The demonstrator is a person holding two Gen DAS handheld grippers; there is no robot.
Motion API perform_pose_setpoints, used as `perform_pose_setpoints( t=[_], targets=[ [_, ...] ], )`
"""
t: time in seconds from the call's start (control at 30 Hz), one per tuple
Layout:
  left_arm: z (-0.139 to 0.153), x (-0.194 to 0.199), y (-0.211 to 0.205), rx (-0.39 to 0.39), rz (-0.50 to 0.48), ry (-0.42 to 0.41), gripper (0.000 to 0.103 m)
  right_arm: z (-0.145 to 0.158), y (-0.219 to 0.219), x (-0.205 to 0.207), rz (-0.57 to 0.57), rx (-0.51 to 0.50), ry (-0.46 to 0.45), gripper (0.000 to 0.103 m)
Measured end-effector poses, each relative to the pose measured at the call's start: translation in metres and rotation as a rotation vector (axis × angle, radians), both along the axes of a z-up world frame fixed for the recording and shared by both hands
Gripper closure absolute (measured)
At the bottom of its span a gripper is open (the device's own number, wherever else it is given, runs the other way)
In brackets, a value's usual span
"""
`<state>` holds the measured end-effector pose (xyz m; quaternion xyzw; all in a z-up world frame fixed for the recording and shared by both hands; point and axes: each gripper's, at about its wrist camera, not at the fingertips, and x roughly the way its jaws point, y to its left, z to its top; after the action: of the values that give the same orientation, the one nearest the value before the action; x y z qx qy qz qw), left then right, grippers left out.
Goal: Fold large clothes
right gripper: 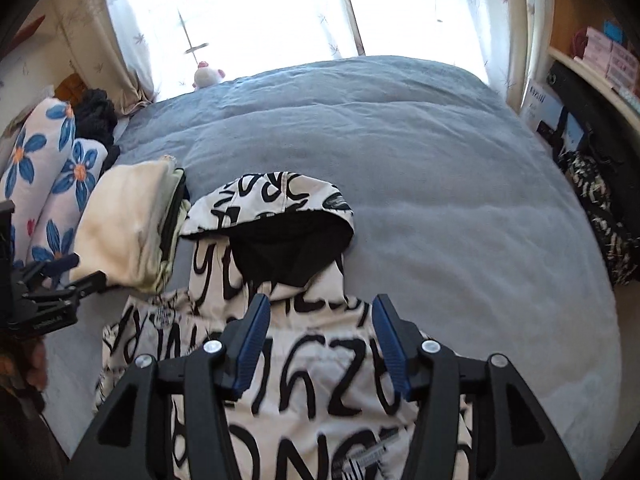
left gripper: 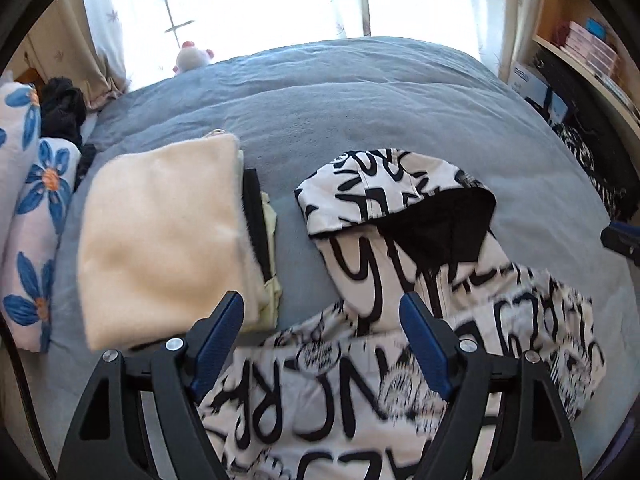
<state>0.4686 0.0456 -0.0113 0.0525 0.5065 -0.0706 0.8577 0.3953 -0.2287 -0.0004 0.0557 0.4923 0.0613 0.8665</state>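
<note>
A white hooded jacket with black lettering [left gripper: 360, 364] [right gripper: 304, 364] lies on the blue-grey bed cover [left gripper: 360, 112] [right gripper: 440, 208], hood with black lining pointing away from me. My left gripper [left gripper: 322, 308] hovers above the jacket's left side, jaws wide apart, nothing between its blue pads. My right gripper [right gripper: 318, 312] hangs over the jacket below the hood, jaws apart and holding nothing. The left gripper [right gripper: 68, 268] also shows at the left edge of the right wrist view; a tip of the right gripper [left gripper: 620, 240] shows at the right edge of the left wrist view.
A stack of folded clothes topped by a cream piece [left gripper: 160, 240] [right gripper: 128, 224] lies left of the jacket. Flowered pillows [left gripper: 36, 208] [right gripper: 52, 184] and dark fabric [left gripper: 64, 108] sit at the far left. Shelves [left gripper: 580, 52] stand right of the bed, a curtained window [right gripper: 260, 12] beyond.
</note>
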Motion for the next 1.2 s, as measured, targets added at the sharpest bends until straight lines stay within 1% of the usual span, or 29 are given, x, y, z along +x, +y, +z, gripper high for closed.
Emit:
perform_pose_setpoints(
  t=[0.13,0.23,0.3,0.33,0.43,0.47,0.53,0.6,0.63,0.73,0.83,0.87,0.9,0.93,1.0,1.03,1.2],
  targets=[
    [-0.033,0.057,-0.002,-0.054,0.049,0.059,0.024,-0.033,-0.007,0.061,-0.047,0.086,0.039,0.05],
    [-0.06,0.087,-0.009,-0.042,0.057,0.095,0.024,-0.057,-0.004,0.095,-0.066,0.094,0.053,0.05],
    [-0.078,0.105,-0.012,-0.019,0.069,0.096,0.024,-0.074,-0.001,0.117,-0.085,0.091,0.065,0.05],
    [-0.087,0.115,-0.014,-0.013,0.073,0.097,0.024,-0.084,0.001,0.129,-0.081,0.114,0.074,0.05],
    [-0.111,0.134,-0.013,-0.019,0.094,0.13,0.024,-0.105,0.005,0.153,-0.097,0.12,0.082,0.05],
    [-0.118,0.139,-0.013,-0.027,0.098,0.139,0.024,-0.112,0.008,0.16,-0.088,0.117,0.084,0.05],
    [-0.13,0.145,-0.012,-0.029,0.101,0.151,0.024,-0.124,0.014,0.169,-0.076,0.098,0.097,0.05],
    [-0.142,0.147,-0.013,-0.032,0.087,0.167,0.024,-0.137,0.019,0.175,-0.058,0.051,0.118,0.05],
    [-0.148,0.147,-0.014,-0.03,0.081,0.172,0.024,-0.145,0.022,0.174,-0.045,0.009,0.133,0.05],
    [-0.162,0.145,-0.012,-0.035,0.074,0.18,0.024,-0.167,0.024,0.166,-0.008,-0.055,0.168,0.05],
    [-0.176,0.142,-0.004,-0.094,0.087,0.202,0.024,-0.185,0.018,0.151,0.017,-0.072,0.185,0.049],
    [-0.18,0.141,-0.002,-0.113,0.087,0.212,0.024,-0.19,0.014,0.146,0.02,-0.079,0.192,0.044],
    [-0.183,0.141,0.001,-0.132,0.086,0.223,0.023,-0.195,0.01,0.142,0.025,-0.069,0.199,0.039],
    [-0.186,0.141,0.002,-0.145,0.081,0.227,0.023,-0.196,0.005,0.14,0.031,-0.049,0.2,0.039],
    [-0.187,0.141,0.003,-0.144,0.067,0.214,0.021,-0.193,-0.005,0.14,0.033,0.0,0.198,0.039],
    [-0.188,0.143,0.002,-0.141,0.053,0.212,0.019,-0.191,-0.009,0.142,0.027,0.026,0.197,0.039],
    [-0.197,0.154,0.002,-0.154,0.013,0.217,0.01,-0.179,-0.029,0.169,0.007,0.168,0.163,0.039]
  ],
)
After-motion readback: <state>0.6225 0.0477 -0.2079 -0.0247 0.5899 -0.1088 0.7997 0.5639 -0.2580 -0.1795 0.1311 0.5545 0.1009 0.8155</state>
